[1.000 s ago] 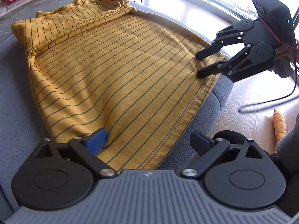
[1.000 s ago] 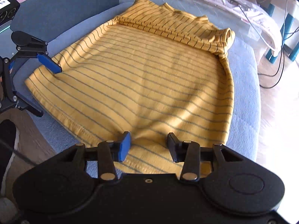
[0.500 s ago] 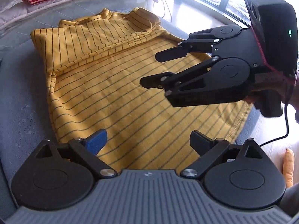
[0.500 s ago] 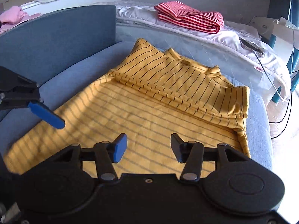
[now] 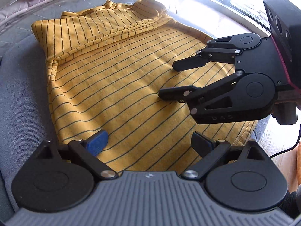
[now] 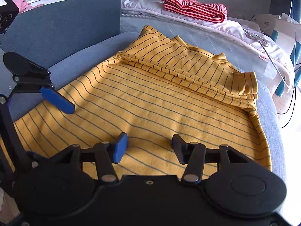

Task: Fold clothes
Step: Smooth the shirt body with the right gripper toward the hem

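Change: a second ago both grippers sat low at the near hem of the yellow striped shirt [image 5: 120, 86]; now both are further in over the body of the shirt, and the hem lies behind them, flat.
Meaning: neither tool has carried any cloth along, so the bottom-to-top fold looks not yet begun; this reads as a smoothing pass or a repositioning.
Shirt: it lies spread on a blue-grey sofa seat [image 6: 270, 101], collar end farthest from the cameras, with the sleeves and upper part already folded in to form a ridge across the top.
Left gripper [image 5: 150, 143]: jaws spread wide, nothing between them, hovering just over the near left part of the shirt.
Right gripper [image 6: 149, 146]: jaws about half open, empty, low over the middle of the shirt; whether the fingertips touch the cloth cannot be told.
Crowding: in the left wrist view the right tool juts in from the right and sits close to the left one, so the two could knock together if both move inward.
Nearby: a folded red striped garment [image 6: 195, 7] rests on a pale bed [image 6: 235, 28] beyond the sofa, well apart from the shirt.
Also nearby: the sofa backrest [image 6: 62, 26] rises to the left, and a cable [image 6: 289, 101] trails on the wooden floor at the right.
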Demonstrator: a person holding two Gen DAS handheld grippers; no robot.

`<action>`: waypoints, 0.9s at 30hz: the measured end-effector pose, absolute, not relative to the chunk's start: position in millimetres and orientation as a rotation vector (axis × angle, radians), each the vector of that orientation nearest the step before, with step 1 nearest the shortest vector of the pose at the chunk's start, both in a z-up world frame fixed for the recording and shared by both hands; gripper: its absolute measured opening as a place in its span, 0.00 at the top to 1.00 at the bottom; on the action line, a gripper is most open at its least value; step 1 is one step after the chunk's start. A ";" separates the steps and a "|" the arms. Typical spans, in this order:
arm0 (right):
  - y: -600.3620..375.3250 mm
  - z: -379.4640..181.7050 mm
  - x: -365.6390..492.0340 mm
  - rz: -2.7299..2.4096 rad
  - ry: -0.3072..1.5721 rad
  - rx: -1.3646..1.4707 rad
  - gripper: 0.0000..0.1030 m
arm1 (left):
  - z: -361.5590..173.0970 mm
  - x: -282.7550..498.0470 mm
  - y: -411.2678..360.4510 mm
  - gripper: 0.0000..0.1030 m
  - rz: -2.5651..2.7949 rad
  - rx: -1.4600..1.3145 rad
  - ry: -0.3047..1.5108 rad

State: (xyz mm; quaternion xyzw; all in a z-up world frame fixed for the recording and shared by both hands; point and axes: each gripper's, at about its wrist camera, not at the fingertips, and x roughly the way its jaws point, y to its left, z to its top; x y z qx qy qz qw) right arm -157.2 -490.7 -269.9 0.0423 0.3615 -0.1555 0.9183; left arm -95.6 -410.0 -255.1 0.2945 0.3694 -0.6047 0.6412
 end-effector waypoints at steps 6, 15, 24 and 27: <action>-478.9 -269.2 -175.7 -0.328 0.760 0.094 0.46 | -256.8 -106.8 -398.6 0.05 -1.387 0.700 0.822; -464.9 -267.9 -196.4 -0.337 0.782 0.100 0.43 | -257.9 -117.0 -381.5 0.05 -1.399 0.699 0.808; -462.1 -265.5 -206.0 -0.334 0.794 0.133 0.41 | -257.1 -122.0 -364.4 0.05 -1.438 0.716 0.802; -461.0 -265.5 -210.4 -0.323 0.812 0.136 0.37 | -256.8 -124.2 -360.5 0.05 -1.456 0.743 0.799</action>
